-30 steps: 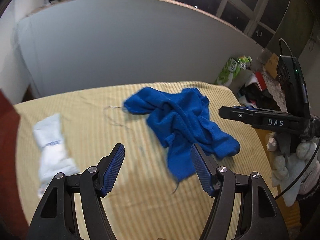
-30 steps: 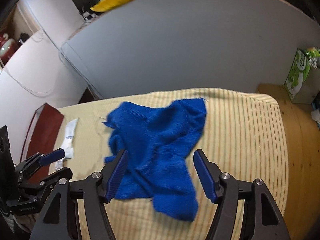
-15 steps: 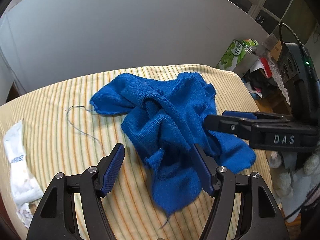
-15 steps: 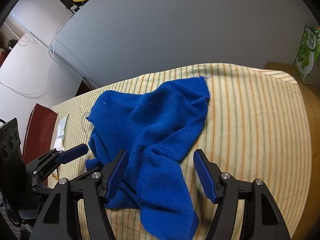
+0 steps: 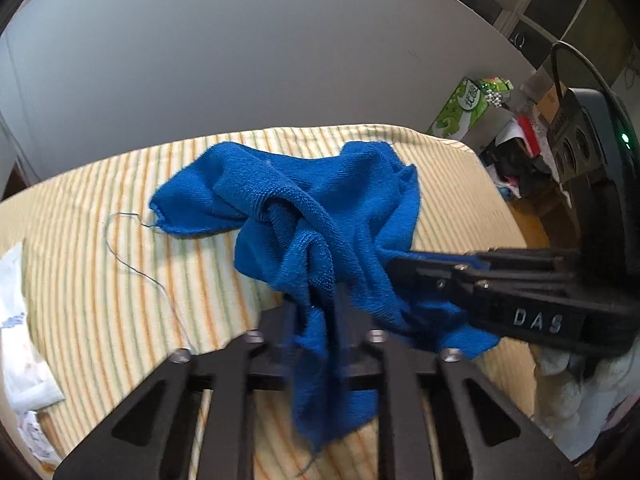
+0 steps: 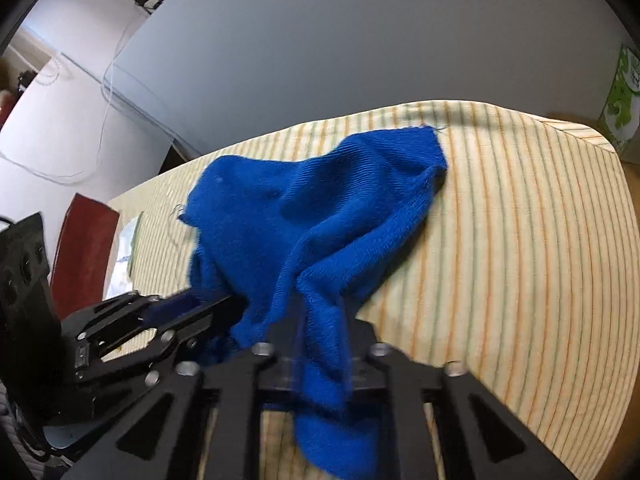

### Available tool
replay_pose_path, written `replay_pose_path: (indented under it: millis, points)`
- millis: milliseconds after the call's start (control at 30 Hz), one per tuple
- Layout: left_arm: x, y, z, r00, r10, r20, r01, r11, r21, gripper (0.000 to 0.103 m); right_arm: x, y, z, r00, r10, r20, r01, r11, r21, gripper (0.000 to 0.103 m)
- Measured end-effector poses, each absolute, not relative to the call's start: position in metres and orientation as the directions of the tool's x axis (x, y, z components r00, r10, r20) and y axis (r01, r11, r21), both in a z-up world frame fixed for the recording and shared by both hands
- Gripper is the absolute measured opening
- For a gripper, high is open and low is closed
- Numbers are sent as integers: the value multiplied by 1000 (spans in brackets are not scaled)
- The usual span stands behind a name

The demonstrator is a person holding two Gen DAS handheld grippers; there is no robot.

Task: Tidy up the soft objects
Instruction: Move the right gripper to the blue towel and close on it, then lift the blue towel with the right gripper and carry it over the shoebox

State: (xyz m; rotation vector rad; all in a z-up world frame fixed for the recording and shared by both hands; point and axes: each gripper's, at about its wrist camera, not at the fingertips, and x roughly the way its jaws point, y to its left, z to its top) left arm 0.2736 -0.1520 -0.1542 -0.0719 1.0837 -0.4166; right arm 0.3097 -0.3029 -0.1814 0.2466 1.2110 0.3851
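A crumpled blue towel [image 5: 328, 216] lies on a yellow striped cloth [image 5: 100, 280] over the table; it also shows in the right wrist view [image 6: 320, 216]. My left gripper [image 5: 316, 308] is shut on the towel's near fold, cloth hanging between its jaws. My right gripper [image 6: 320, 320] is shut on another near fold. Each gripper shows in the other's view, the right gripper [image 5: 400, 260] from the right and the left gripper [image 6: 224, 304] from the left, both pinching towel.
A white plastic packet [image 5: 16, 344] lies at the table's left edge. A loose thread [image 5: 132, 256] trails from the towel. A grey panel [image 5: 260, 60] stands behind the table. A green tissue box [image 5: 468, 108] sits at the back right. A dark red chair [image 6: 80, 256] stands left.
Both grippers went from open over the towel to shut on its near folds. Both have moved closer to the towel, which has bunched up slightly.
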Motion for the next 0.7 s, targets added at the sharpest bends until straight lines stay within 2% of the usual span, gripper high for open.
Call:
replay_pose_path:
  millis: [300, 700]
  points:
    - [250, -144, -122, 450, -411, -793, 327, 902, -283, 9, 284, -298, -138, 384, 432, -816, -206, 901, 381, 6]
    - [199, -106, -51, 552, -469, -690, 369, 879, -303, 9, 238, -279, -58, 489, 462, -740, -309, 885, 348, 5]
